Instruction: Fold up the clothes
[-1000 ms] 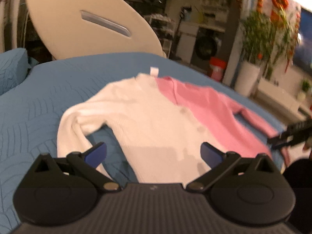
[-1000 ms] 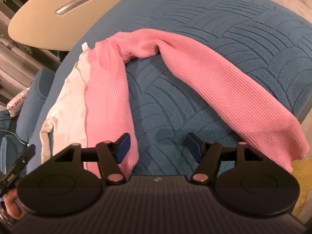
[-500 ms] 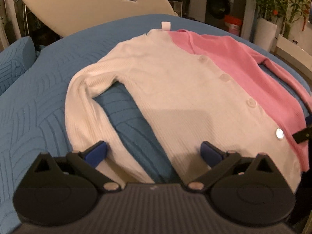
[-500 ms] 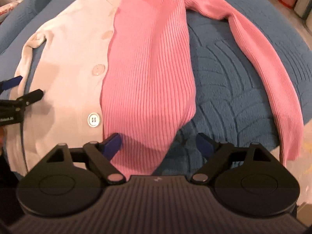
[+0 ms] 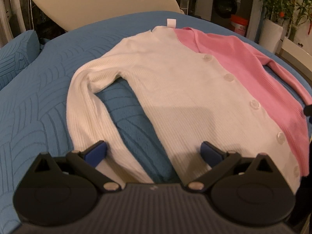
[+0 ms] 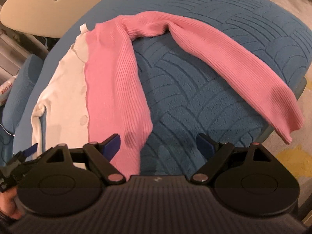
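Blue quilted bedding [image 5: 39,101] with an arched stitch pattern covers the work surface; a beige oval headboard [image 5: 81,2] stands behind it, with a white planter [image 5: 272,32] and an orange bucket [image 5: 238,26] further back on the right. Centred on the bedding lies the cardigan [image 5: 191,97], spread flat with the collar and its white label [image 5: 171,22] toward the headboard; one half is white, the other pink, with a row of pale buttons along the join. White sleeve [image 5: 85,105]: bent at the shoulder and running down beside the body, with bedding showing between them; pink sleeve [image 6: 230,66]: angled outward, its cuff hanging over the bedding's edge. Left gripper [image 5: 154,152]: jaws wide apart and holding nothing; one blue pad over the white sleeve, the other over the white hem. Right gripper [image 6: 158,144]: jaws likewise spread and empty; left pad over the pink hem corner, right pad over bare bedding.
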Tool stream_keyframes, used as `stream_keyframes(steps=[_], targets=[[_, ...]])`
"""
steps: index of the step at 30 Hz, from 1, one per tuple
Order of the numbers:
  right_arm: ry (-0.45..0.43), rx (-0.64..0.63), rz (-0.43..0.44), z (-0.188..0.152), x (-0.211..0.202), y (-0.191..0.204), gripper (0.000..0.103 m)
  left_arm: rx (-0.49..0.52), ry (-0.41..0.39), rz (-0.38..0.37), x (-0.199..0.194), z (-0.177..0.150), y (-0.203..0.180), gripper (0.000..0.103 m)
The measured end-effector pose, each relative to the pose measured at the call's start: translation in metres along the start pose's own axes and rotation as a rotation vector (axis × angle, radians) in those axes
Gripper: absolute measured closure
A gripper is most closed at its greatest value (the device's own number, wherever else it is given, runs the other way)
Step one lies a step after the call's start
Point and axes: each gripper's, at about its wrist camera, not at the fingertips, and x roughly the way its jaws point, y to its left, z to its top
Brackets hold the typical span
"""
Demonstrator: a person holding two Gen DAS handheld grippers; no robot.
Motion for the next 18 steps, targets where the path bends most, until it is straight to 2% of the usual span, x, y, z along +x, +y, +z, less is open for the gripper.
stream_keyframes(steps=[5,7,8,10,14,17,18], targets=[[-0.164,0.028,0.018,-0.001,-0.028,-0.013,0.016,0.008,-0.004,-0.002,0.000,-0.001,0.000,0.000],[-0.269,0.113,-0.026,0.008,-0.045,-0.040,0.016,0.009,-0.004,-0.003,0.000,-0.001,0.000,0.000],[-0.288,0.140,-0.042,0.008,-0.050,-0.048,0.016,0.009,-0.004,-0.003,0.000,-0.001,0.000,0.000],[-0.338,0.291,-0.111,0.013,-0.063,-0.088,0.016,0.011,-0.003,-0.001,0.000,-0.001,0.000,0.000],[-0.321,0.401,-0.217,0.013,-0.070,-0.135,0.016,0.015,-0.003,0.000,0.001,-0.001,-0.001,0.000],[-0.198,0.412,-0.298,0.006,-0.051,-0.160,0.016,0.016,-0.004,0.000,0.001,-0.001,-0.001,0.000],[-0.192,0.417,-0.296,0.004,-0.049,-0.163,0.016,0.017,-0.006,0.000,0.001,-0.001,-0.001,0.000]])
